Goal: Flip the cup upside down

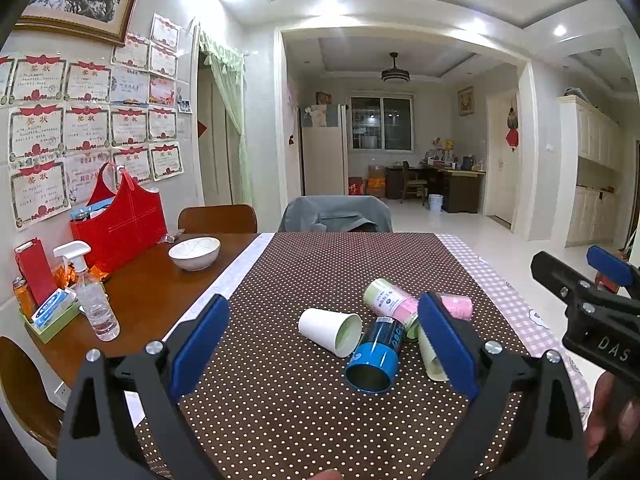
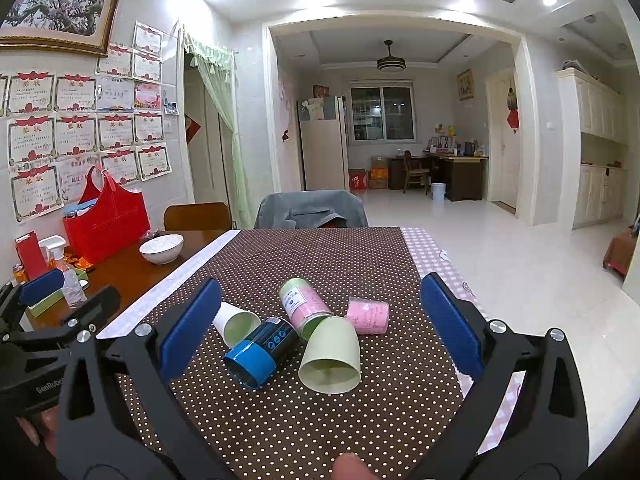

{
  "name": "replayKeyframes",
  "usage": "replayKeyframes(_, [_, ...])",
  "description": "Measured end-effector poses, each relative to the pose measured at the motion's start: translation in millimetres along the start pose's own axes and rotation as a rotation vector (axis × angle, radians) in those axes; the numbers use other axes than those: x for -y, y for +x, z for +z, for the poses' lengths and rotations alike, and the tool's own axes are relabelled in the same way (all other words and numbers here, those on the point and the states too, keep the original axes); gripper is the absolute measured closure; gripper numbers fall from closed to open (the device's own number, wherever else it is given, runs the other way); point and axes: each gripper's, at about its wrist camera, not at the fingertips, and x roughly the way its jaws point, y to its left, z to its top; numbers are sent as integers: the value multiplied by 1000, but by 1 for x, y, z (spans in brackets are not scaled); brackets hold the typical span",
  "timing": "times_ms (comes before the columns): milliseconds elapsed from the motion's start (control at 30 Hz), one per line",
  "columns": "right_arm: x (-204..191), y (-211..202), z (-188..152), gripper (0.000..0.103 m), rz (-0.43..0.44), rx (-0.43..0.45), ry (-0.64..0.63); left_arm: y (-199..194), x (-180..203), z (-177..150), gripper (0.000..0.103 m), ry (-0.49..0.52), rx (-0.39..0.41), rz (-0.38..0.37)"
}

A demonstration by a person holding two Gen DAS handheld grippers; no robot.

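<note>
Cups lie tumbled mid-surface: white paper cup (image 1: 330, 330), blue tin cup (image 2: 260, 348), pale green plastic cup (image 2: 331, 356), all on their sides. I hold left claw (image 1: 324, 346) and right claw (image 2: 320, 328) apart, empty. Nothing flipped yet.

Left wrist view: looks forward along its own fingers, raised above the near table edge, facing down the dotted cloth (image 1: 304, 280) toward the far room. Cups (image 1: 376, 328) lie at 12 to 1 o'clock, near; the right gripper (image 1: 600, 292) enters at 3 o'clock.

Right wrist view: same heading, set slightly rightward. Cups (image 2: 304, 336) at 12 o'clock, near; the left gripper (image 2: 44, 304) enters at 9 o'clock.

Shared: cloth, cups, bowl (image 1: 194, 253), red bag (image 1: 120, 220), far room.
</note>
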Motion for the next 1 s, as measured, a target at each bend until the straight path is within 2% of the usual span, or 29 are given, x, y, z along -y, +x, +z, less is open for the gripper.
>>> replayKeyframes(1000, [3,-3,4,6,-4,5,4,-3,-2,2,9,-4,15,5])
